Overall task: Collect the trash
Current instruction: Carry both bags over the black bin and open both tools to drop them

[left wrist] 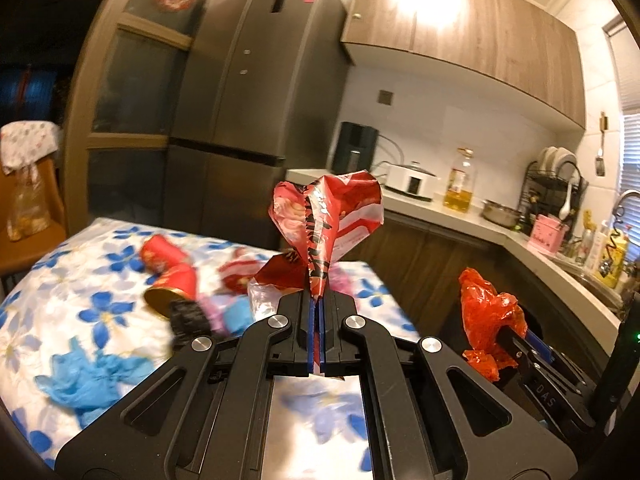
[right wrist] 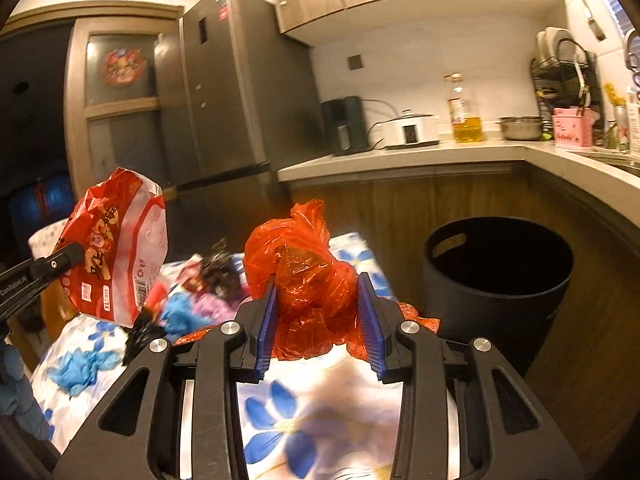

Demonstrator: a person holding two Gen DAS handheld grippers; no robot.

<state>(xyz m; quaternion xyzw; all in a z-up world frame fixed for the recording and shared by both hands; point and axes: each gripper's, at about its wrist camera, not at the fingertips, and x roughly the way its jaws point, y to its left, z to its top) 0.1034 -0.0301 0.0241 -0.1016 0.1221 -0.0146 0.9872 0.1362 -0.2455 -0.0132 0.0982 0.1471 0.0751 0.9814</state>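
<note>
The left gripper point(left wrist: 318, 312) jaws clamp a red wrapper point(left wrist: 326, 216) standing up from them, while the right gripper point(right wrist: 318, 312) jaws squeeze a crumpled red bag point(right wrist: 308, 276) above the flowered tabletop point(right wrist: 316, 412), a black bin point(right wrist: 500, 280) beyond.

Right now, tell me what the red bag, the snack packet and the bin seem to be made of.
Red bag: thin translucent plastic film, glossy, crumpled.
Snack packet: printed plastic film, shiny, with creases and a barcode; possibly laminated.
Bin: likely hard plastic, matte black, smooth wall with a cut-out handle slot.
</note>
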